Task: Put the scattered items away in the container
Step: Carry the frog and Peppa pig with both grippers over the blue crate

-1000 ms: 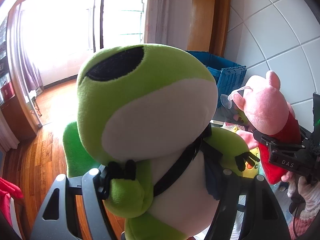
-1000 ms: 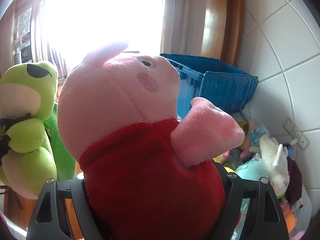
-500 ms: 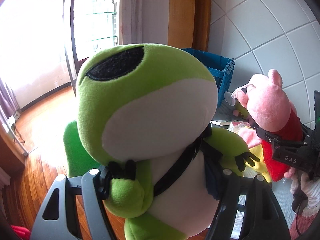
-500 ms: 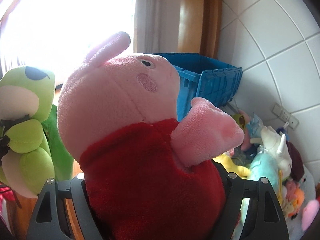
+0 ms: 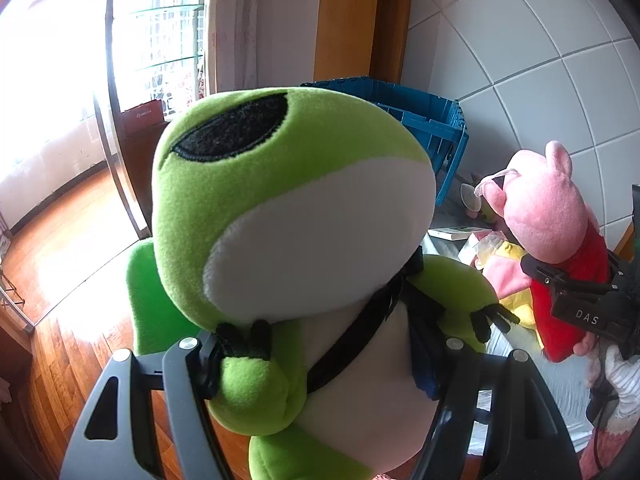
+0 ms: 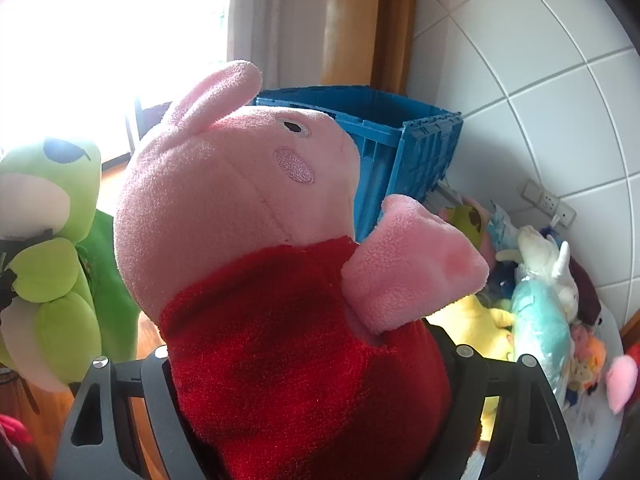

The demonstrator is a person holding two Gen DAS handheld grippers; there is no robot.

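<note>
Both grippers have swung toward the blue crate (image 6: 400, 136), now larger at 12 o'clock, left gripper (image 5: 320, 364) clamped on the green frog (image 5: 288, 208) and right gripper (image 6: 312, 368) on the pink pig (image 6: 240, 208), held high to clear its rim.

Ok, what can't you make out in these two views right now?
- Crate inside: both views, hidden by its walls and the held toys.
- Frog legs: left view, cut off by the bottom edge.
- Pig legs: right view, cut off at the bottom.
- Toy pile: right view, partly hidden by the pig's arm.
- Outside the window: washed out by glare.
</note>
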